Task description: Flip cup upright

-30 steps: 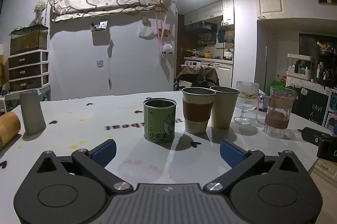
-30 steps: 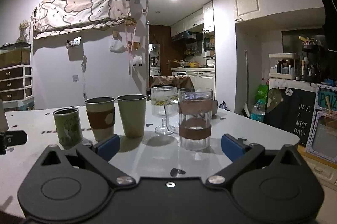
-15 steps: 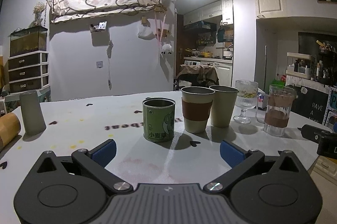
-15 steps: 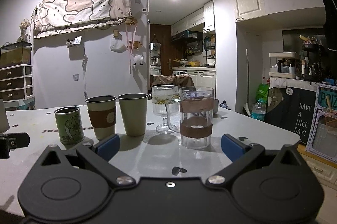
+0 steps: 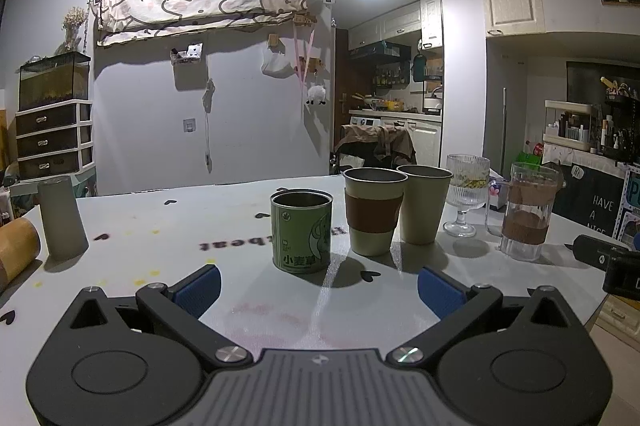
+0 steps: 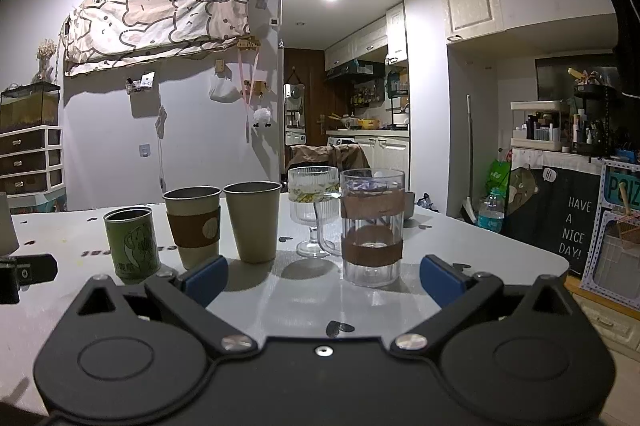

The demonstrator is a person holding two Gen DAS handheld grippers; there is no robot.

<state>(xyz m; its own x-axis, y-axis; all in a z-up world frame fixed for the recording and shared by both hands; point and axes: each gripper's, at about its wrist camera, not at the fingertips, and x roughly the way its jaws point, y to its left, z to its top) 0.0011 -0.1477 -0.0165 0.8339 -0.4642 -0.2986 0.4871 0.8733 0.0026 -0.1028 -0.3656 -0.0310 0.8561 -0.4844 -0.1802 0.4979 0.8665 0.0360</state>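
A row of upright cups stands on the white table (image 5: 160, 226): a green tin cup (image 5: 302, 230), a cup with a brown sleeve (image 5: 374, 211), a plain beige cup (image 5: 424, 203), a ribbed stemmed glass (image 5: 466, 195) and a clear glass with brown bands (image 5: 528, 211). A grey cup (image 5: 62, 218) stands upside down at the far left. My left gripper (image 5: 318, 286) is open and empty, just short of the green tin. My right gripper (image 6: 324, 278) is open and empty, in front of the banded glass (image 6: 372, 226) and the stemmed glass (image 6: 314, 209).
A wooden cylinder (image 5: 16, 252) lies at the table's left edge beside the grey cup. The right gripper's finger (image 5: 608, 260) shows at the right edge of the left wrist view. A chalkboard cabinet (image 6: 568, 222) stands beyond the table's right edge.
Both grippers have drifted very slightly; the cups appear a touch lower and closer. Nothing was grasped or moved.
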